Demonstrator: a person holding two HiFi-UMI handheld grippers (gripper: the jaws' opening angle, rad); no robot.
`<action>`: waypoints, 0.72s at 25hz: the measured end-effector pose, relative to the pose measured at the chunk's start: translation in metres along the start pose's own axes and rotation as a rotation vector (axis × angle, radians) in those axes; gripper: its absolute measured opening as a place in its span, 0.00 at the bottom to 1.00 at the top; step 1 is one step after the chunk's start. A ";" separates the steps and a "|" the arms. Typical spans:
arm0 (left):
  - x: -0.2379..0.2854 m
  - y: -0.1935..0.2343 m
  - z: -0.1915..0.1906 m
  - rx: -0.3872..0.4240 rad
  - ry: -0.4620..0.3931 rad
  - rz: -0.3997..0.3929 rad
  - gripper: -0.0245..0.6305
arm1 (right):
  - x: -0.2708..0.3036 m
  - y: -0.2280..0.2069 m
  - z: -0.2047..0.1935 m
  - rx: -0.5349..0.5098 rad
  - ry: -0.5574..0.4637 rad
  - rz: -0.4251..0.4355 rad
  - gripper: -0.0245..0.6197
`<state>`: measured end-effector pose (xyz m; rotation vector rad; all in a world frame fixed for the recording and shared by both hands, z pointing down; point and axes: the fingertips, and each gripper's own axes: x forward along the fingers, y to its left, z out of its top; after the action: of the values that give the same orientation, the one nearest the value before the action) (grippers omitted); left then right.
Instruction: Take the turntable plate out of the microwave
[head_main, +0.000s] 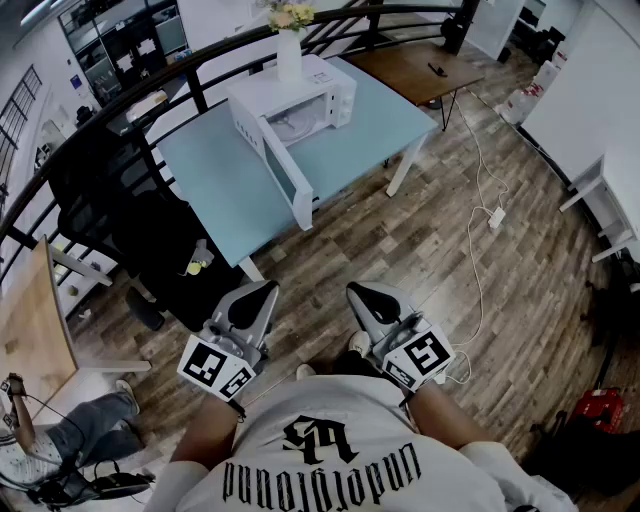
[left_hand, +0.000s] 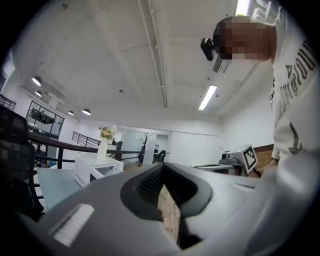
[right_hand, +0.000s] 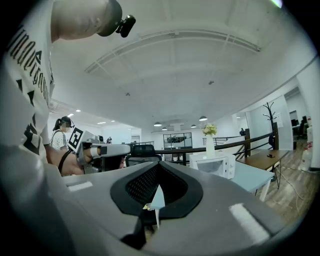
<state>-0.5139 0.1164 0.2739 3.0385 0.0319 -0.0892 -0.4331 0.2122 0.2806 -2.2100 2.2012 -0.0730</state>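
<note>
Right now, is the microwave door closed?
No, the head view shows the door swung wide open from the microwave on the table.

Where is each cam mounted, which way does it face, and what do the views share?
Head view: on the person's head, looking steeply down at the floor, table and open microwave; shows left gripper, right gripper, shirt.
Left gripper view: on the left gripper, level along its shut jaws toward the microwave; shows right gripper, shirt at right.
Right gripper view: on the right gripper, level along its shut jaws toward the microwave; shows left gripper, shirt at left.
Shared: all three show the microwave with the vase on top.
</note>
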 end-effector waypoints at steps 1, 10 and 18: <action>0.004 0.001 0.000 0.001 0.001 0.002 0.11 | 0.001 -0.004 0.000 0.000 -0.002 0.001 0.04; 0.053 0.015 -0.006 -0.025 0.009 0.030 0.11 | 0.006 -0.061 -0.005 0.024 0.003 0.013 0.04; 0.140 0.015 -0.012 0.023 0.037 0.044 0.11 | 0.000 -0.149 -0.006 0.028 0.008 0.025 0.04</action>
<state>-0.3733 0.1050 0.2793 3.0614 -0.0339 -0.0300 -0.2844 0.2132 0.2936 -2.1719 2.2172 -0.1117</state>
